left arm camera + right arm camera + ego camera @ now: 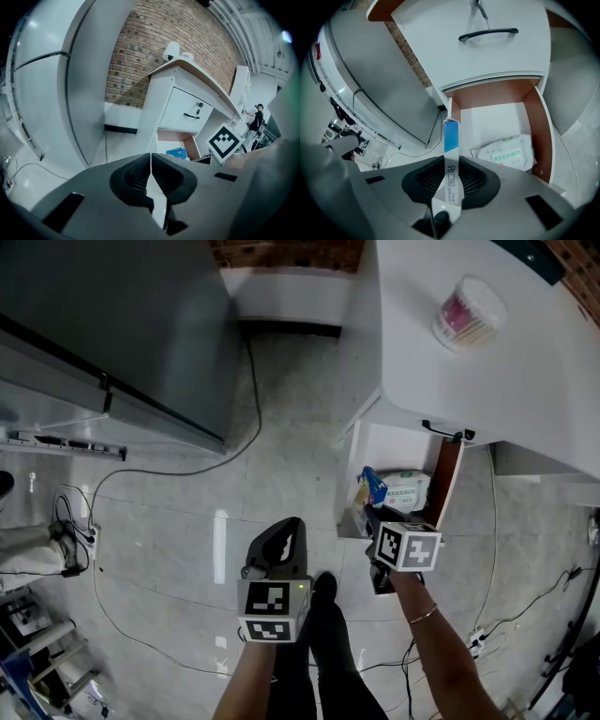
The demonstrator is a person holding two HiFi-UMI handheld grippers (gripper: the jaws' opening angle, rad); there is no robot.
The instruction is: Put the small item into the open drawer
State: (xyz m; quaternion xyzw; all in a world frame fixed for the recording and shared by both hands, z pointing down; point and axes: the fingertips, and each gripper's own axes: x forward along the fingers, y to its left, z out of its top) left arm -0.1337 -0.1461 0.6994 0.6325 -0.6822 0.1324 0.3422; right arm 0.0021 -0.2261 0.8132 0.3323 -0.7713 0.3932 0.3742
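The small item is a slim blue-and-white box, and my right gripper is shut on it. The box's blue end points into the open drawer just ahead. In the head view the right gripper holds the blue box at the front of the drawer under the white cabinet. My left gripper hangs over the floor to the left, its jaws shut with nothing between them. From the left gripper view the open drawer and the blue box show ahead.
A white pack of wipes lies in the drawer. Above it is a closed drawer with a black handle. A tub of cotton swabs stands on the cabinet top. A grey fridge stands left; cables cross the floor.
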